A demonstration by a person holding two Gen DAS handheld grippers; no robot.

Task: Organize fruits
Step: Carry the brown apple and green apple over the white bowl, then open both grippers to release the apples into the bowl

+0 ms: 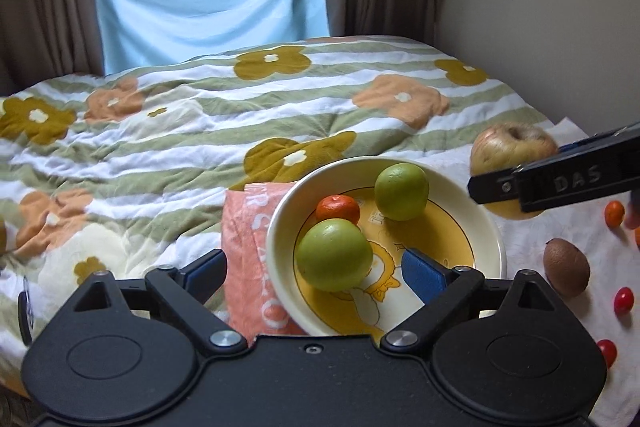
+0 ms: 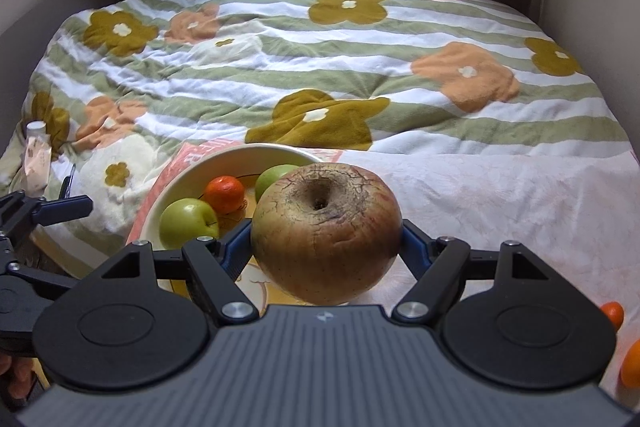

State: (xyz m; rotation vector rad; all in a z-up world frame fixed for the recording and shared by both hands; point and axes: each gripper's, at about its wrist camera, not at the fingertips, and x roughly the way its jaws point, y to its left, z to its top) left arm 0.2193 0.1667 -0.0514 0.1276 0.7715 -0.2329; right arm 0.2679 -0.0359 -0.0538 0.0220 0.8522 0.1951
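Two green apples (image 1: 334,254) + mandarin (image 1: 338,209) in bowl (image 1: 280,227) ahead of our left gripper (image 1: 316,273), jaws apart, empty; right gripper (image 2: 326,239) jaws clamped on russet apple (image 2: 326,227).

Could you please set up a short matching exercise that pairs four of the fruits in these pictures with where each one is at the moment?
Column one:
1. large russet apple
2. small orange mandarin
3. brown kiwi
4. near green apple

Column two:
A. on the white cloth, right of the bowl
B. between the open left gripper fingers, in the bowl
C. held in the right gripper
D. in the bowl, between the two green apples

Pairs: 1-C, 2-D, 3-A, 4-B
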